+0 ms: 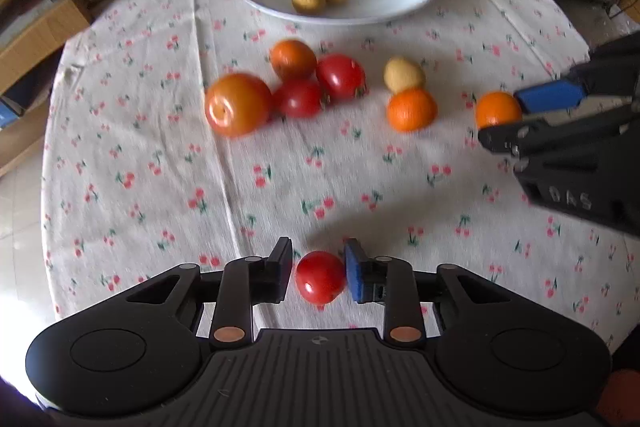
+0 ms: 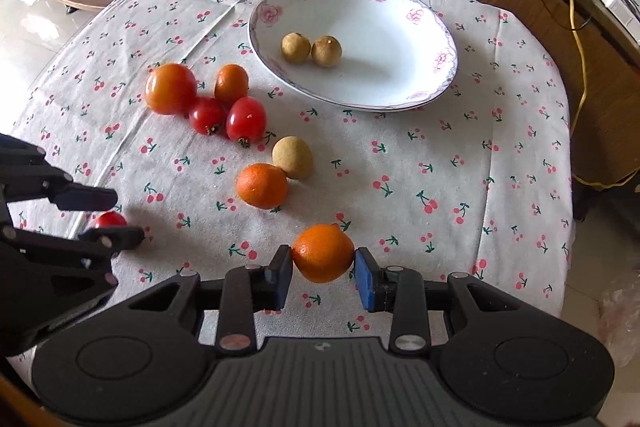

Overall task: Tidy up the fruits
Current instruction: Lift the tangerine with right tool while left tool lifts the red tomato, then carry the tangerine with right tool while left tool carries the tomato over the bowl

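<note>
Red small tomato [image 1: 320, 277] sat between the fingers of my left gripper [image 1: 318, 273]. The blue pad touched its right side; a thin gap showed on the other side, so I could not tell whether the grip was firm. From the right wrist view only a sliver of this tomato showed, low over the cloth.

My right gripper [image 2: 323, 263] was closed on an orange [image 2: 323, 253], both pads pressed to its sides, near the front of the tablecloth [image 2: 400, 155].

Farther out, a second orange [image 2: 262, 185] lay touching a pale tan round fruit [image 2: 293, 157] just behind it. To their left, a cluster of four: two red tomatoes [image 2: 207, 115] [image 2: 245, 121] touching each other, a large orange-red tomato [image 2: 171, 88] against them, and a smaller orange-red one [image 2: 231, 83] behind.

Farthest, a white plate [image 2: 400, 79] with pink flowers on its rim held two small brown round fruits [image 2: 296, 47] [image 2: 326, 51], side by side and touching, left of centre.

The cloth was white with a cherry print, creased along fold lines.
</note>
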{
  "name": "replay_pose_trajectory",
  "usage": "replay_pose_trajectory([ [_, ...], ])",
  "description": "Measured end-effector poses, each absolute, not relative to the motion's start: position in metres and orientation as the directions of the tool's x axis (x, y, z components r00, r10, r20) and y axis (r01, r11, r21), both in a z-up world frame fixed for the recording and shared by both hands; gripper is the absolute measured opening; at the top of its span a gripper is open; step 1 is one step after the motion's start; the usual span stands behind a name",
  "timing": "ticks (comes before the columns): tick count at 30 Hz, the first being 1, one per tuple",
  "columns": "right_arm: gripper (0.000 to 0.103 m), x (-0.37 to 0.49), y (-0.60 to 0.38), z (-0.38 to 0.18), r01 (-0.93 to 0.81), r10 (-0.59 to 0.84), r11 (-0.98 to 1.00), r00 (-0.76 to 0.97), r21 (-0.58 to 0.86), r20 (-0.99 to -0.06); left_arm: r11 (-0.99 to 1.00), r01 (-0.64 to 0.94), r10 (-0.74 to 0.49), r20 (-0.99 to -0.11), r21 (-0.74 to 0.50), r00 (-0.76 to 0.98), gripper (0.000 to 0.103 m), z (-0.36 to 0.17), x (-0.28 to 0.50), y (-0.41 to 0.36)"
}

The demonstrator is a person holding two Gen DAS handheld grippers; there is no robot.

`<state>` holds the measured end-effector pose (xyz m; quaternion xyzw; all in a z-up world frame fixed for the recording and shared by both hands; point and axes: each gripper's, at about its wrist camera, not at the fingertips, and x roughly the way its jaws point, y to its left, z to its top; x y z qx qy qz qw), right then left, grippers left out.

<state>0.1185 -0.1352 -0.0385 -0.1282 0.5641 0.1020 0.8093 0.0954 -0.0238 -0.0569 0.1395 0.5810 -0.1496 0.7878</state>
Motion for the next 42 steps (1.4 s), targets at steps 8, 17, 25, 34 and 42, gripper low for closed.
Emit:
replay_pose_trajectory([
  [8, 0.034, 0.116, -0.132, -0.036, -0.323, 0.039, 0.943, 0.351, -0.083, -0.936, 0.916, 0.397, -0.058, -0.956, 0.064, 0.287, 0.039, -0.055, 0.085, -0.023],
  [17, 0.034, 0.113, -0.128, -0.031, -0.333, 0.043, 0.938, 0.371, -0.090, -0.928, 0.910, 0.405, -0.040, -0.954, 0.088, 0.298, 0.033, -0.054, 0.079, -0.027],
  [25, 0.034, 0.117, -0.134, -0.022, -0.313, 0.054, 0.946, 0.400, -0.081, -0.915, 0.917, 0.391, -0.054, -0.944, 0.083, 0.327, 0.033, -0.041, 0.086, -0.024],
  [34, 0.034, 0.137, -0.143, -0.009, -0.266, 0.040, 0.960, 0.451, -0.092, -0.892, 0.927, 0.367, -0.078, -0.918, 0.077, 0.389, 0.033, -0.020, 0.121, -0.030],
  [42, 0.034, 0.166, -0.152, -0.005, -0.221, 0.018, 0.970, 0.474, -0.098, -0.880, 0.934, 0.350, -0.103, -0.893, 0.063, 0.437, 0.033, -0.006, 0.161, -0.041],
])
